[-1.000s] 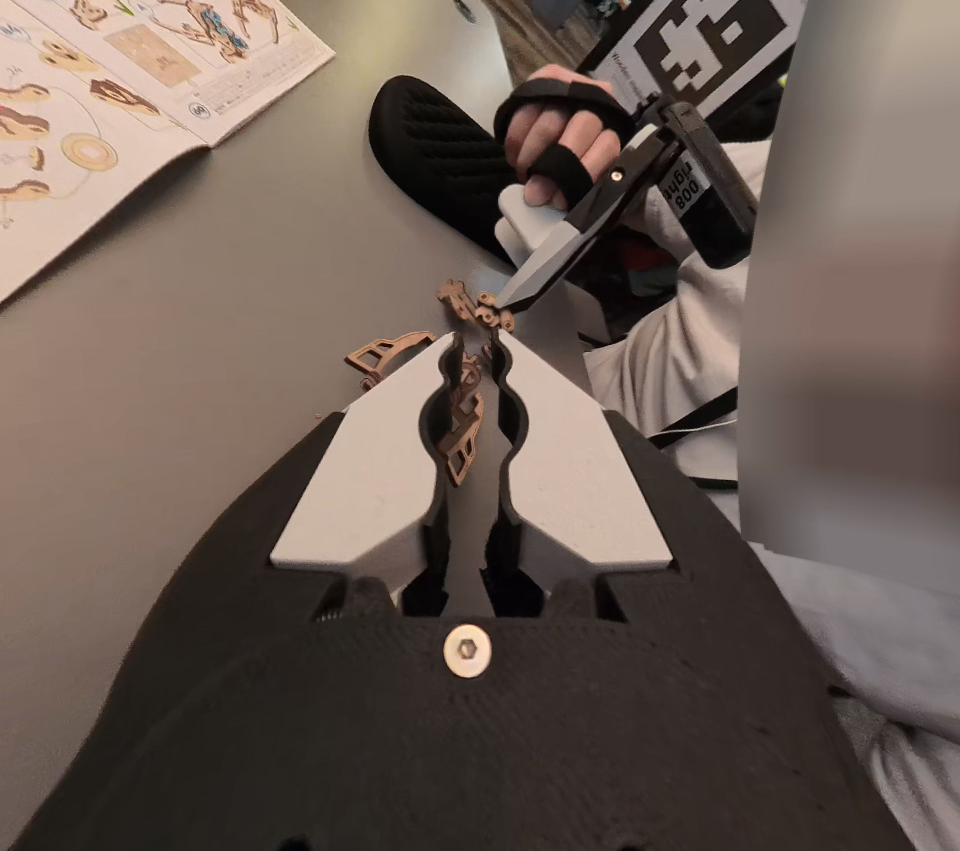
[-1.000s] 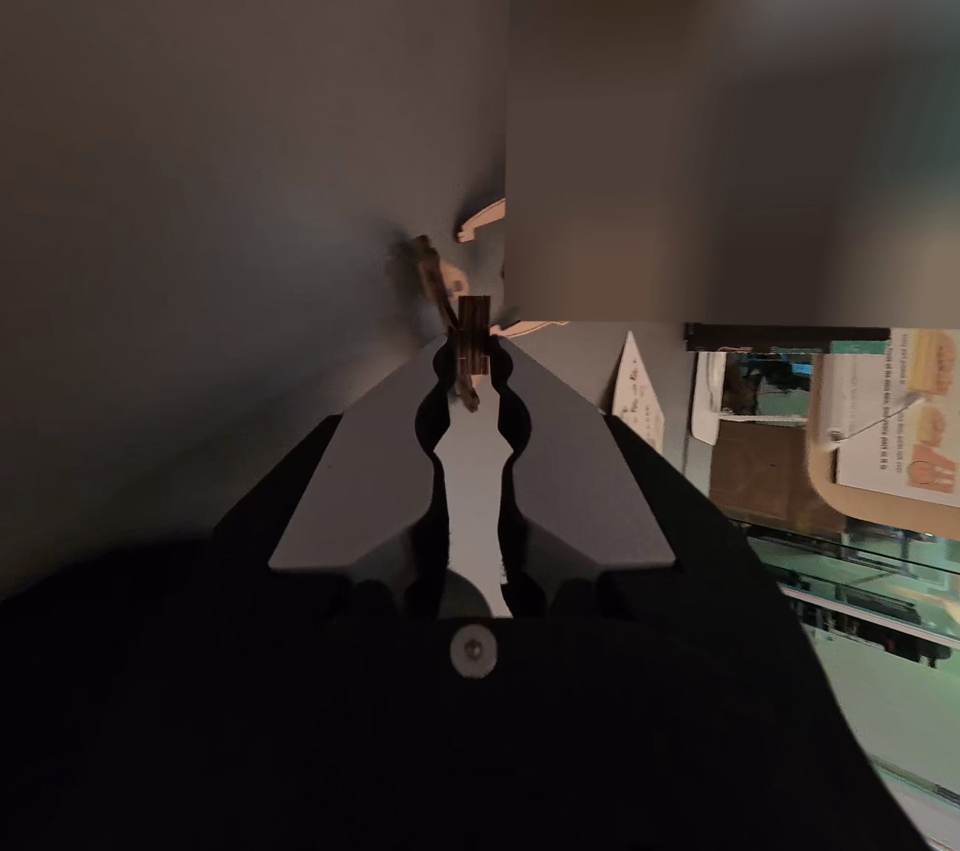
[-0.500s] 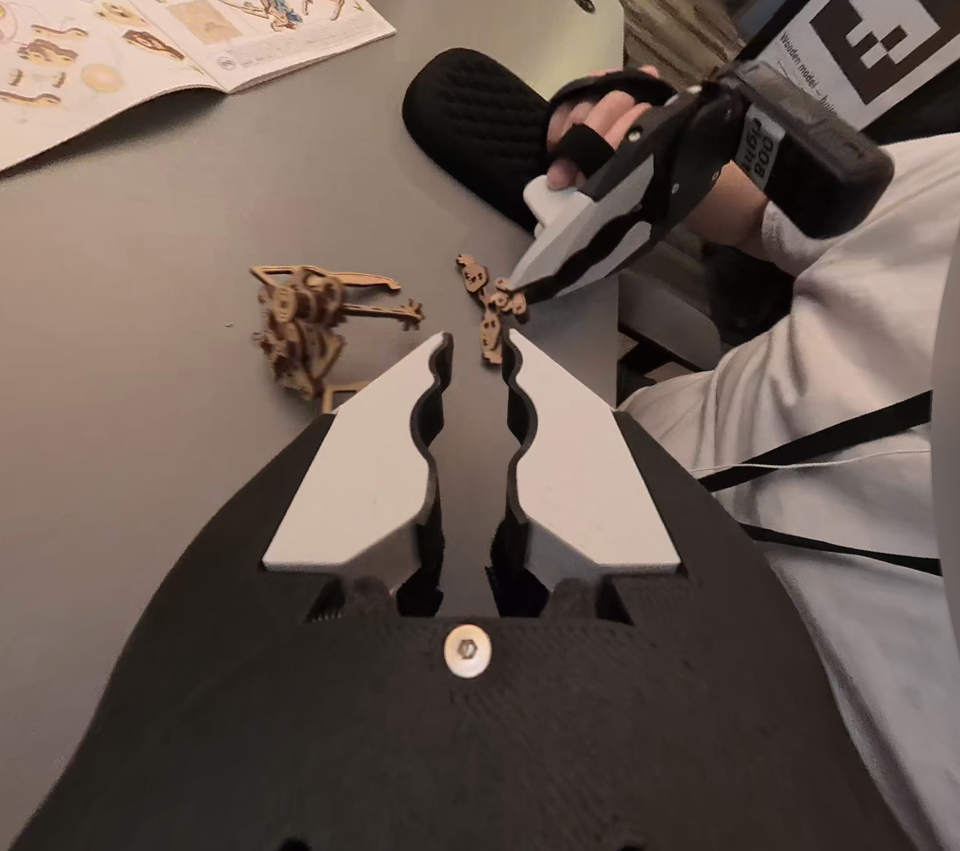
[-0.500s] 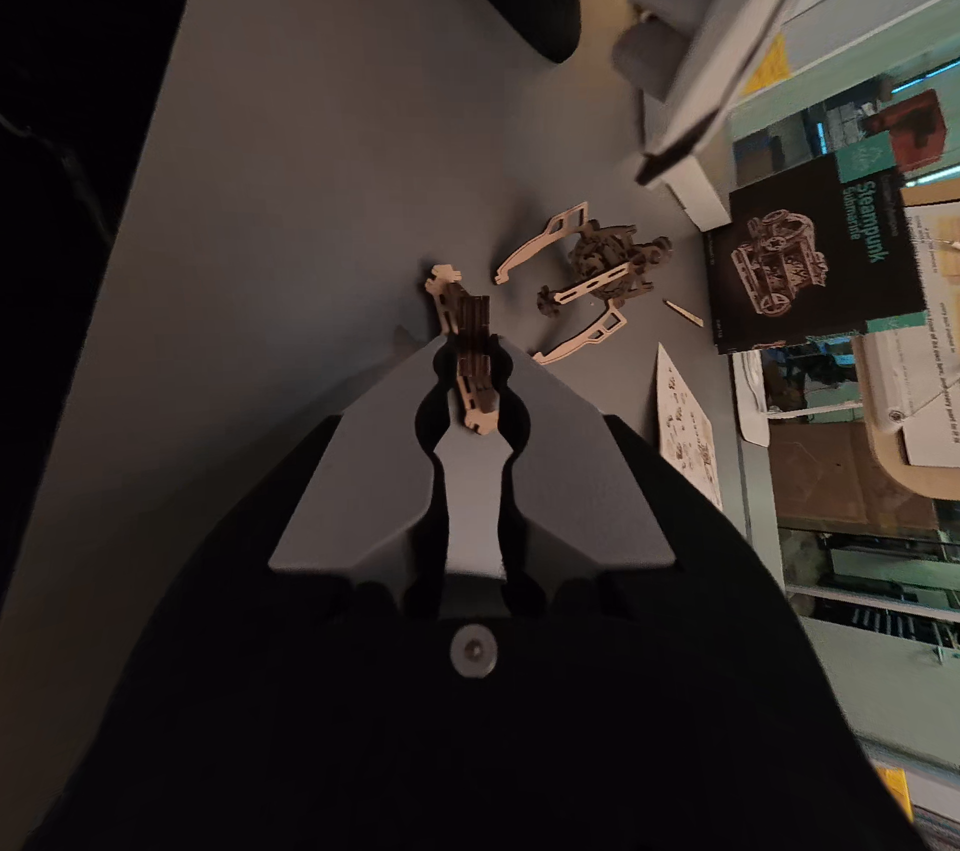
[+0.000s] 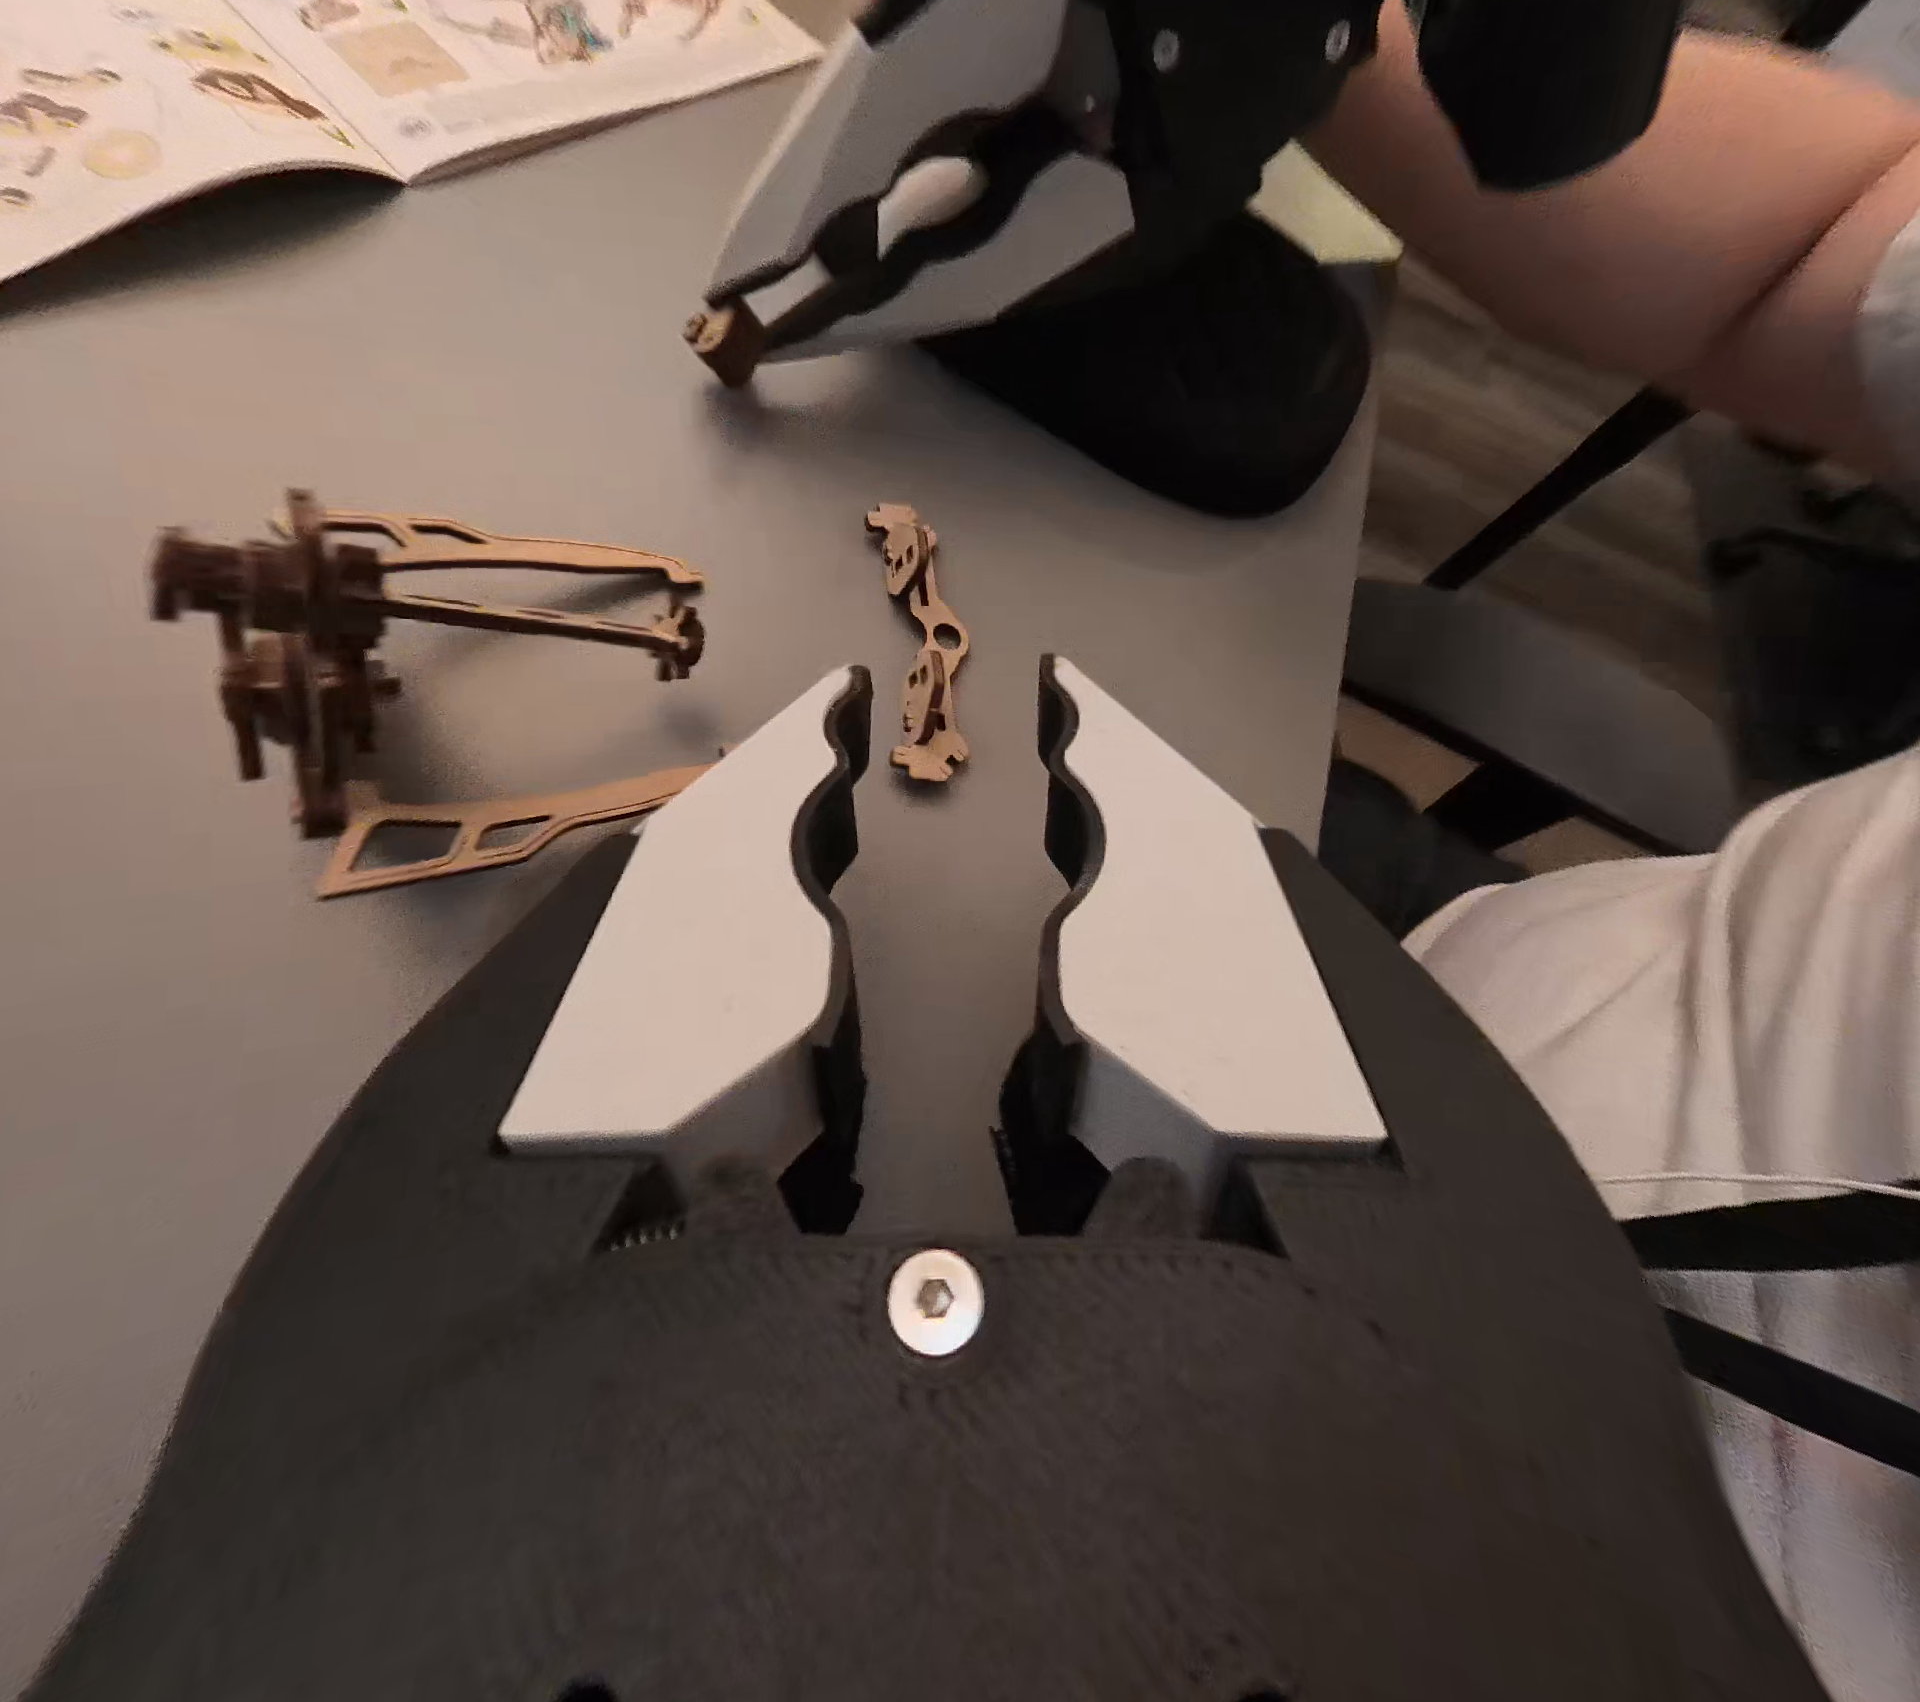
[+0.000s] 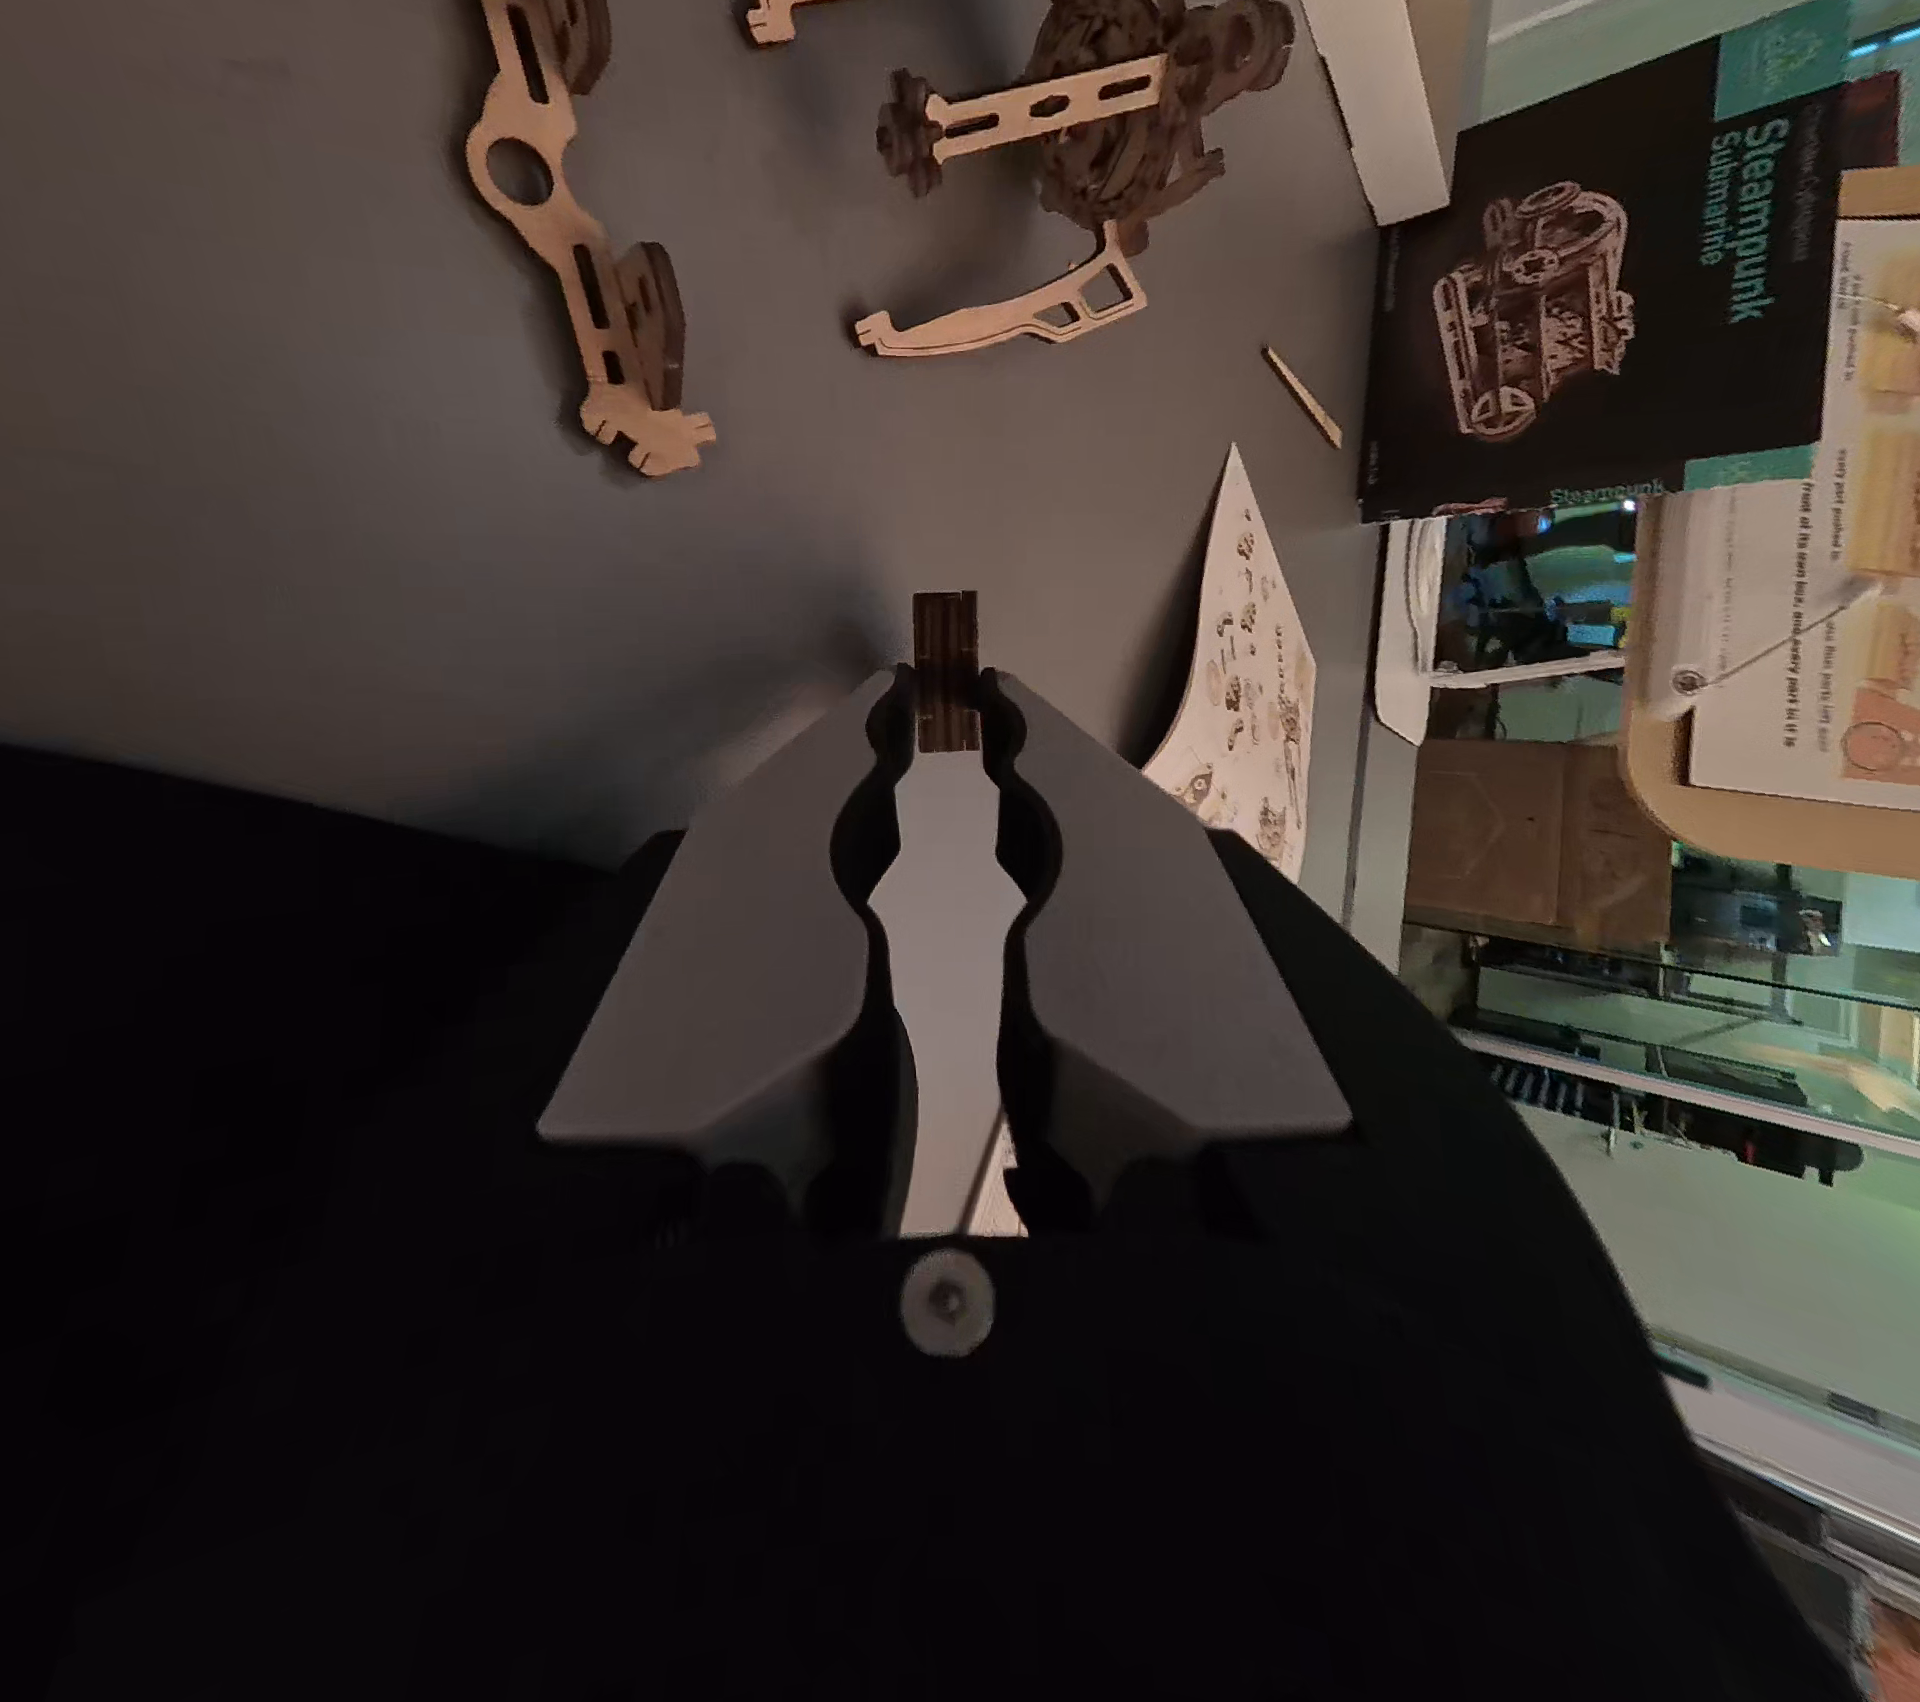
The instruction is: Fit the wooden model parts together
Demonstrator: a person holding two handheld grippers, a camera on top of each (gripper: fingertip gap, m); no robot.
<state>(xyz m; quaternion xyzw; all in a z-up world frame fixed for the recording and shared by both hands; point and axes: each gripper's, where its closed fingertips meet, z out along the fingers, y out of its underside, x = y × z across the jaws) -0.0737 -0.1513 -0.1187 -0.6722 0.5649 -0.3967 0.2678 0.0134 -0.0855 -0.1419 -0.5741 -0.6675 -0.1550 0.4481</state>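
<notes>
Grey and flat, the surface (image 5: 312, 364) carried an open booklet (image 5: 343, 11), a half-built wooden frame (image 5: 343, 644) and a slim wooden strip (image 5: 925, 655). That strip lay just ahead of the left tool (image 5: 951, 696), whose jaws stood apart and empty, its long axis running roughly along the gap. Farther off, the right tool (image 6: 948, 696) was clamped on a small wooden block (image 6: 945, 676).

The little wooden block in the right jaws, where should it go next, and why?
Probably over to the long wavy strip, to press it in. The right gripper pinches the small wooden block above the table, while the strip lies flat in front of the open, empty left gripper.
</notes>
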